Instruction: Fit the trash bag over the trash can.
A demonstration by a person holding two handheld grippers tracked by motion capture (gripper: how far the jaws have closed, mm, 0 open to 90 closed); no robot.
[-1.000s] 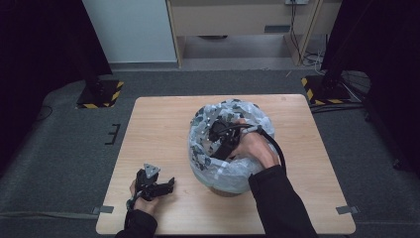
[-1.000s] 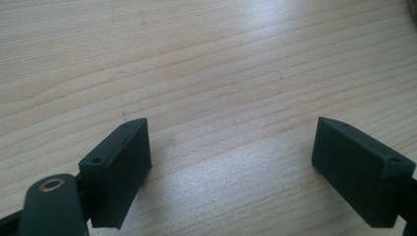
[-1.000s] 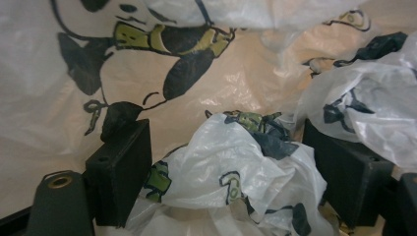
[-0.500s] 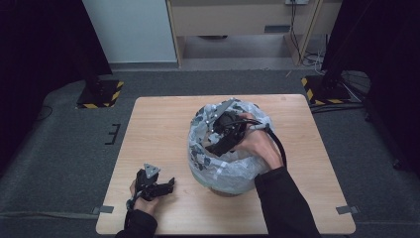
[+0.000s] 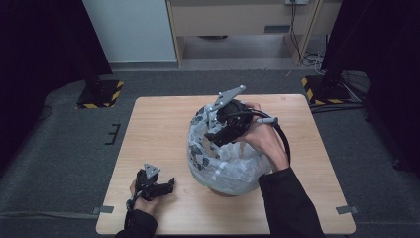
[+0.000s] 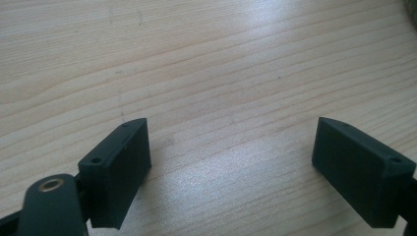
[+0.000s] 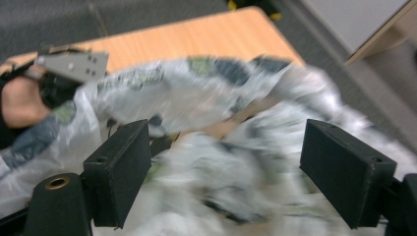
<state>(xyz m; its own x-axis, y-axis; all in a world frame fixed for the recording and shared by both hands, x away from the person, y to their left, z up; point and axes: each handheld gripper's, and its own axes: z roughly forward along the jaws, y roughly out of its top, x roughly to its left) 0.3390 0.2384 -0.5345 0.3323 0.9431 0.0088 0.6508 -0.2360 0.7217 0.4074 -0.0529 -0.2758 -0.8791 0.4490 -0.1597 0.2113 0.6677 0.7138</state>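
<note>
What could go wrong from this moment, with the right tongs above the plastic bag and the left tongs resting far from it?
1. The right tongs are open over the crumpled plastic bag; thin plastic may slip or tear when pinched.
2. The left tongs rest open on the table, apart from the bag, so nothing steadies it; a pull might drag the whole bundle.
3. The right tongs' cable loops near the bag and could snag it.

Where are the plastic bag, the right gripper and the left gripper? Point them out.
plastic bag [image 5: 233, 171]: high view, its crumpled near side.
right gripper [image 5: 214, 140]: high view, between its jaw tips over the bag.
left gripper [image 5: 171, 184]: high view, between its jaw tips.
</note>
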